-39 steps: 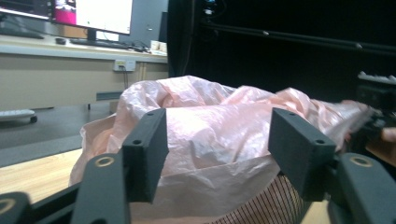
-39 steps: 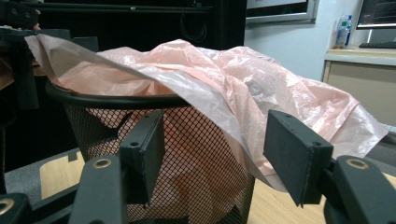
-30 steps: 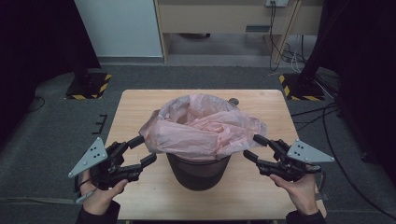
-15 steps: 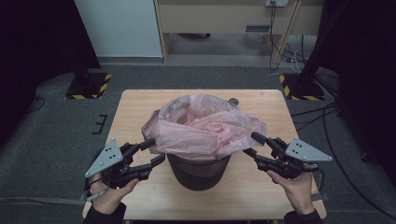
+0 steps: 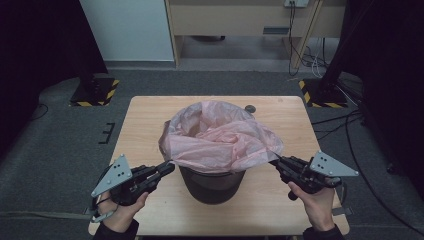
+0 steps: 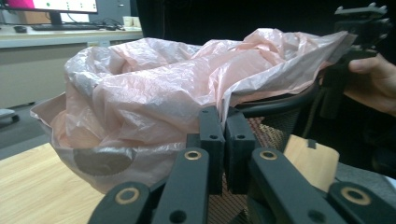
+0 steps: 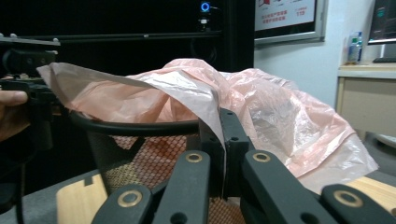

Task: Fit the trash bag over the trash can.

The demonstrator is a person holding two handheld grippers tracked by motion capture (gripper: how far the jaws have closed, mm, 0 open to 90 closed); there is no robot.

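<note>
We took the black mesh bin (image 5: 212, 182) as our reference. It stood upright on the wooden table (image 5: 145, 117), towards the near edge and about midway across.

Nearest to us, the person's hands entered at either side of the bin. The left gripper (image 5: 169, 166) lay at the bin's near-left, its jaws closed on the edge of the pink plastic bag (image 5: 220, 140); in the left gripper view the two jaws met with bag film pinched between them, just in front of the bin's rim (image 6: 275, 105). The right gripper (image 5: 274, 161) lay at the bin's near-right, its jaws likewise clamped on the bag's edge, a fold of film running down between them in the right gripper view.

The bag sat in and over the bin's mouth, crumpled and loose, drawn outward past the rim on both sides.

Beyond the bin, a small dark round object (image 5: 250, 108) rested on the table near its far edge.
</note>
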